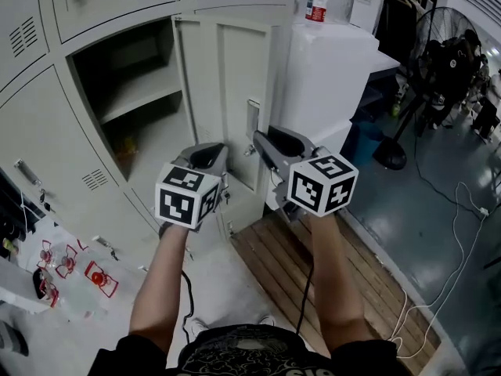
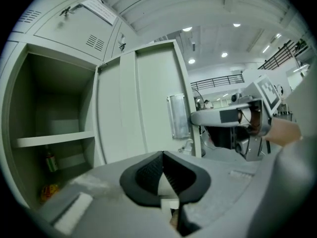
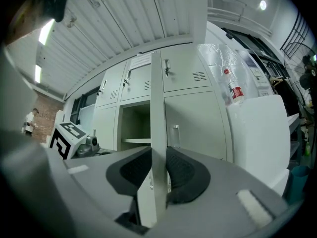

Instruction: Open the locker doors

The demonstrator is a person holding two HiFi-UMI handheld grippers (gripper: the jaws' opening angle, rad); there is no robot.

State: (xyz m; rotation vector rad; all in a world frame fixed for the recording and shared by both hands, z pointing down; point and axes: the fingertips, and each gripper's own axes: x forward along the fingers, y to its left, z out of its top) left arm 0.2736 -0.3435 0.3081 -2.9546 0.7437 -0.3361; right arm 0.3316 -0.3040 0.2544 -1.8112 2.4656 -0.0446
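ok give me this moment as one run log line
right gripper: shut on locker door edge | left gripper: shut, empty | door state: swung open | inside: shelf visible

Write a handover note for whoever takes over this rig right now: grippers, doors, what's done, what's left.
The right gripper is shut on the free edge of the pale grey metal locker door.
The left gripper has its jaws together, empty, held in front of that door.
Done: this door stands wide open, exposing its shelved compartment.
Left: let go of the edge, then probably move on to the closed grey locker doors around it.
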